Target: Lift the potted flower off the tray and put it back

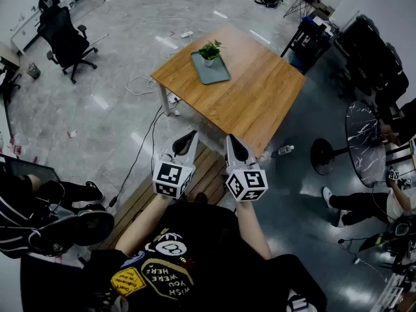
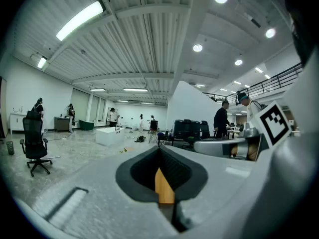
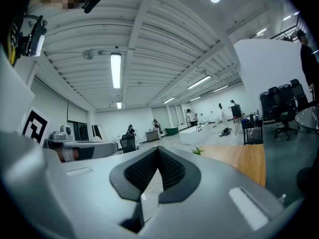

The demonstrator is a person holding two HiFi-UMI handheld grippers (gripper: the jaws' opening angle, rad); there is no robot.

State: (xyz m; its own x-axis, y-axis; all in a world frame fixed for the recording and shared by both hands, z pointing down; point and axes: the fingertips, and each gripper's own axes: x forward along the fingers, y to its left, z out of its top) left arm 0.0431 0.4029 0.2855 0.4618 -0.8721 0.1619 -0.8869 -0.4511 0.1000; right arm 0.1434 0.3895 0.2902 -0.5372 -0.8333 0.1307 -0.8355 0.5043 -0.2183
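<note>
A small green potted flower (image 1: 209, 51) stands in a white pot at the far end of a grey tray (image 1: 215, 74), on a wooden table (image 1: 257, 99) across the floor. Both grippers are held close to the person's body, well short of the table. My left gripper (image 1: 192, 136) and right gripper (image 1: 232, 139) point toward it, side by side, each with jaws together and nothing between them. In the right gripper view the right gripper (image 3: 158, 151) is shut, and the flower (image 3: 198, 151) shows small beyond it. In the left gripper view the left gripper (image 2: 160, 151) frames a sliver of the table (image 2: 164, 189).
A slatted wooden platform (image 1: 195, 174) lies on the floor below the grippers. Cables (image 1: 140, 83) and a bottle (image 1: 285, 149) lie near the table legs. A black office chair (image 1: 65, 34) stands far left, and a dark round table (image 1: 364, 142) with seated people is at the right.
</note>
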